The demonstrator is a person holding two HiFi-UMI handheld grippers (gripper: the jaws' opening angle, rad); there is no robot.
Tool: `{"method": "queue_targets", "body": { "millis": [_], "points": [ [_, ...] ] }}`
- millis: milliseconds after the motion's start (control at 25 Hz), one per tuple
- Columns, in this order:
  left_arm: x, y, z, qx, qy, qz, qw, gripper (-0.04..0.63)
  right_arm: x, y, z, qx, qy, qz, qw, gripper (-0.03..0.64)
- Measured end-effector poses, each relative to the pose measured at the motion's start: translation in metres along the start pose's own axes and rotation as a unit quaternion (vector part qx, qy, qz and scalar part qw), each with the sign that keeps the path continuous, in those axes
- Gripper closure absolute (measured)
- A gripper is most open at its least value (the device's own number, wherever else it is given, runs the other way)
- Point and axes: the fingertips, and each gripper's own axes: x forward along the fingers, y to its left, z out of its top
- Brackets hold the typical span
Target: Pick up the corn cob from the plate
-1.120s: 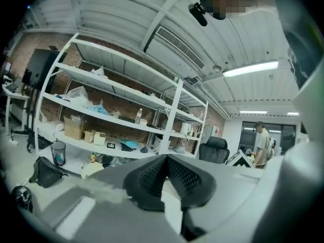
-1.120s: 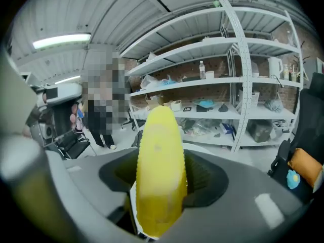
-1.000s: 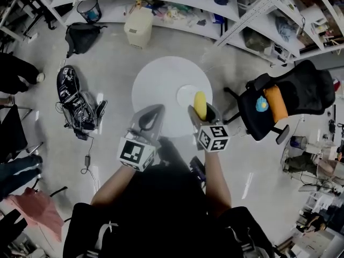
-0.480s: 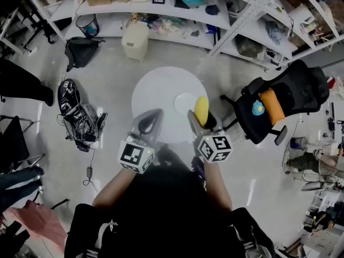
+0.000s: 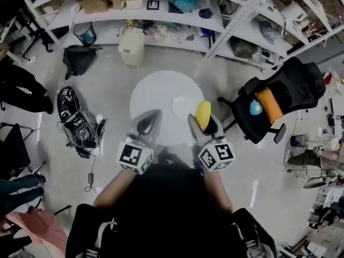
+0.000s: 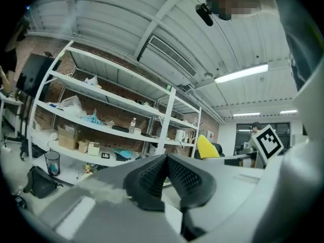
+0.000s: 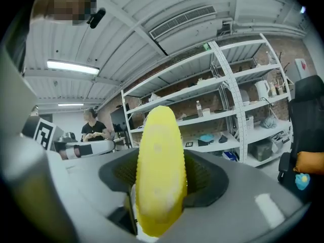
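Between the right gripper's (image 5: 202,123) fingers (image 7: 205,178) stands the yellow corn cob (image 7: 159,166). It is clamped about its lower half, with the two dark ribbed pads pressing on either side of it. Its rounded tip sticks out past the fingertips and, in the right gripper view, rises in front of shelving and ceiling. In the head view the cob (image 5: 202,115) shows just beyond that gripper's marker cube (image 5: 216,155). There it appears just to the right of the small white plate (image 5: 181,105), which lies on the right part of the round white tabletop (image 5: 153,93). The cob is off the plate, carried in the air.

The left gripper (image 5: 149,123) is held beside the right one, over the near edge of the tabletop. Its fingers (image 6: 185,176) are together at the tips with nothing between them. In the left gripper view the cob's yellow tip shows off to the right.

A black office chair (image 5: 285,98) with an orange cushion (image 5: 267,104) stands to the right of the tabletop. A cream bin (image 5: 131,47) sits beyond the tabletop, in front of white shelving (image 5: 161,7), and a black backpack (image 5: 79,58) lies on the floor to the left. A person (image 7: 93,125) in a dark top stands in the background of the right gripper view.
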Motion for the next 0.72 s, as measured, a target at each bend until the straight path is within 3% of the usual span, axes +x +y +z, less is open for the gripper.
{"method": "queue_targets", "body": {
  "millis": [720],
  "points": [
    [0.011, -0.010, -0.008, -0.003, 0.010, -0.014, 0.9999, 0.592, -0.014, 0.001, -0.002, 0.004, -0.018, 0.005, 1.000, 0.354]
  ]
}}
